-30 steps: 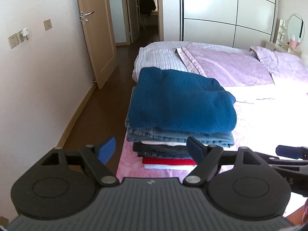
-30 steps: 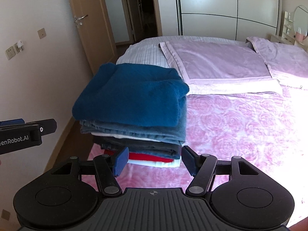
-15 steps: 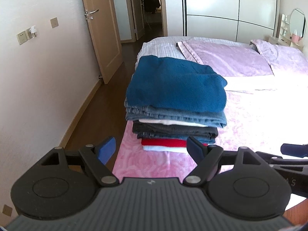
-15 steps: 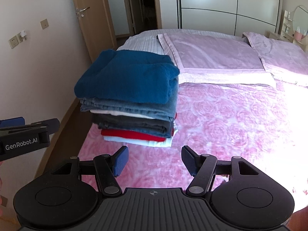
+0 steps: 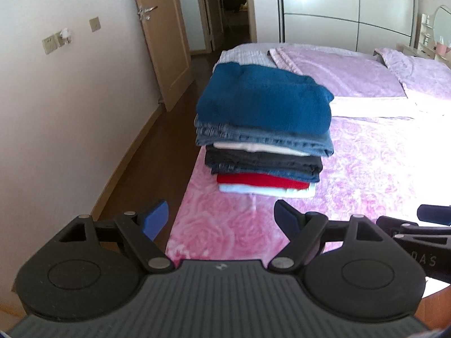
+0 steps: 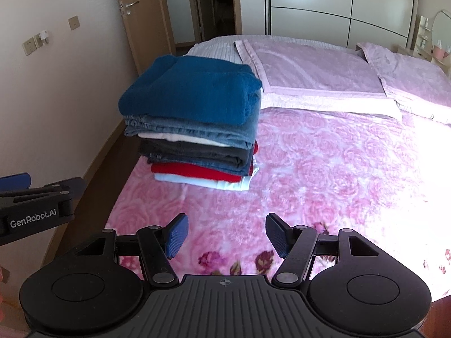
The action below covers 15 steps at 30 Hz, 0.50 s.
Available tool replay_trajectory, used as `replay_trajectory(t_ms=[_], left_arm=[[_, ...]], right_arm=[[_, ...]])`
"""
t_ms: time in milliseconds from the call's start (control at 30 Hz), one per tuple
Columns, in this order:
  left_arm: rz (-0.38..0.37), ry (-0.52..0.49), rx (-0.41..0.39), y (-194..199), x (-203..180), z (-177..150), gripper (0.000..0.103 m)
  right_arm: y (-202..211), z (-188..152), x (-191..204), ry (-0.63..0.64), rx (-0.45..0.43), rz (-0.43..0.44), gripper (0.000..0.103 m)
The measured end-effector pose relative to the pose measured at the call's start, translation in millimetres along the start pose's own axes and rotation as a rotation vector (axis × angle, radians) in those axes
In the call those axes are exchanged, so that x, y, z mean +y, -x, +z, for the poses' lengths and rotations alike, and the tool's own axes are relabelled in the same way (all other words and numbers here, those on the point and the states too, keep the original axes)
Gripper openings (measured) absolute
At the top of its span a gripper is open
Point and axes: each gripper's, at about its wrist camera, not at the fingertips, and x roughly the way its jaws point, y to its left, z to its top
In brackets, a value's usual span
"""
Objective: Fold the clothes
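Note:
A stack of folded clothes stands near the left edge of the bed [image 5: 366, 169]. A blue fleece [image 5: 262, 98] lies on top, over blue jeans [image 5: 265, 138], a white piece, dark trousers [image 5: 262, 162], a red garment [image 5: 262, 181] and a white one at the bottom. The stack also shows in the right wrist view [image 6: 194, 124]. My left gripper [image 5: 222, 219] is open and empty, well short of the stack. My right gripper [image 6: 225, 235] is open and empty over the pink cover [image 6: 324, 186].
A folded lilac quilt [image 6: 310, 67] and a pillow [image 6: 408, 84] lie at the far end of the bed. A wall [image 5: 70, 98] and a strip of wooden floor [image 5: 157, 152] run along the left. A door [image 5: 163, 36] and wardrobe [image 6: 338, 8] stand behind.
Both grippers have drawn back from the stack, which now looks smaller and farther away. The jaws have stayed open and the stack has not moved.

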Motion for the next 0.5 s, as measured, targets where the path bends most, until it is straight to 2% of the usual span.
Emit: replay_trajectory(t_ms=[267,500], left_arm=[[-0.008,0.038,0.052,5,3,-20,0.080],[-0.032,0.024,0.087,1,-6,-28,0.080]], right_arm=[[1,-17,-8,-0.035,0.026,0.036,0.064],[-1,-25,-13,-0.037,0.033,0.028,0.064]])
